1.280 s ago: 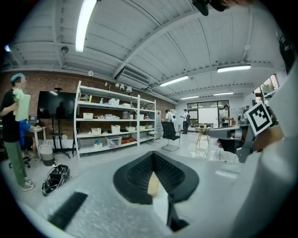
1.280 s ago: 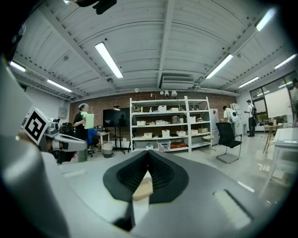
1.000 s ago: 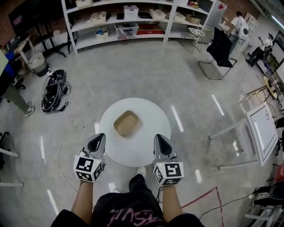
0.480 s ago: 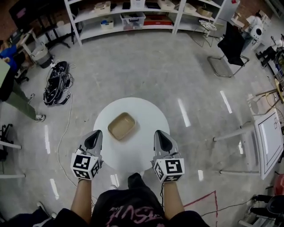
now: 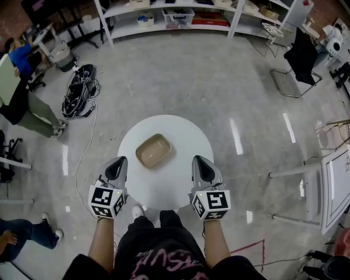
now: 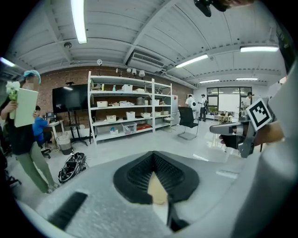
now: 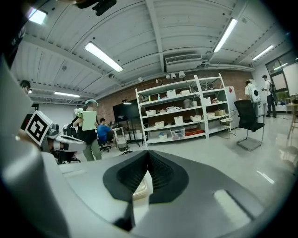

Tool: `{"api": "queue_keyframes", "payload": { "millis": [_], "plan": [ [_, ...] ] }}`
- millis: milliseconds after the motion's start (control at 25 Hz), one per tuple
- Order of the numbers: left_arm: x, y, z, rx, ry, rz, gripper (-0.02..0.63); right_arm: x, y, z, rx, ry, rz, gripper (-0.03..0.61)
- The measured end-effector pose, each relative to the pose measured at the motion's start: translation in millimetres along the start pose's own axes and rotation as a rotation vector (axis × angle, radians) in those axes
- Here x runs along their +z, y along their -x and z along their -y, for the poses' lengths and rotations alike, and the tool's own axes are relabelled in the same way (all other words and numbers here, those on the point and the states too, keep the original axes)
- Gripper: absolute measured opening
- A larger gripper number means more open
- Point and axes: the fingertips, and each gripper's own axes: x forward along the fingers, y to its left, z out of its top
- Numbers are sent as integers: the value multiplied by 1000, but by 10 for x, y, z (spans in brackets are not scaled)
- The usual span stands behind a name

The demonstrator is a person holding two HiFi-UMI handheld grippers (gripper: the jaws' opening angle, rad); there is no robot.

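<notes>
We hold both grippers side by side at the near part of a round white tabletop (image 5: 180, 180), with the jaws pointing away from us. The left gripper (image 5: 117, 162) shows at the tabletop's left edge and the right gripper (image 5: 200, 161) over its right side.

Each gripper view shows the two dark ribbed pads meeting at their tips. Both pairs of jaws are closed, and neither has hold of anything. Below the tips a narrow wedge-shaped gap stays between the pads. Through it we see only a bit of tan tray and white tabletop lying beyond, not anything gripped.

The tray (image 5: 153, 150) is shallow, tan and rounded at the corners. It lies flat on the tabletop, a little left of centre. In the head view it sits between the two grippers and just ahead of their tips, nearer the left one, and neither gripper touches it. It looks empty.

Around the tabletop is a glossy grey floor (image 5: 180, 76). White shelves (image 5: 175, 16) with bins stand along the far wall. A black bundle of cables (image 5: 79, 93) lies on the floor to the left. Near it stands a person (image 5: 27, 106) in green trousers holding a pale sheet. A black chair (image 5: 301, 54) stands to the far right.
</notes>
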Motion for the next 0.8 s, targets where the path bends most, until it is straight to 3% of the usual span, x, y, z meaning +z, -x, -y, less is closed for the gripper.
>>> {"api": "queue_keyframes", "payload": {
  "millis": [400,800],
  "plan": [
    [71,83,-103,29,22,23,-5,113,-138,-188,61,18,9,11],
    [-30,0,-362,13,61,23,-5,38,-385,-360,58,31,-24,11]
  ]
}}
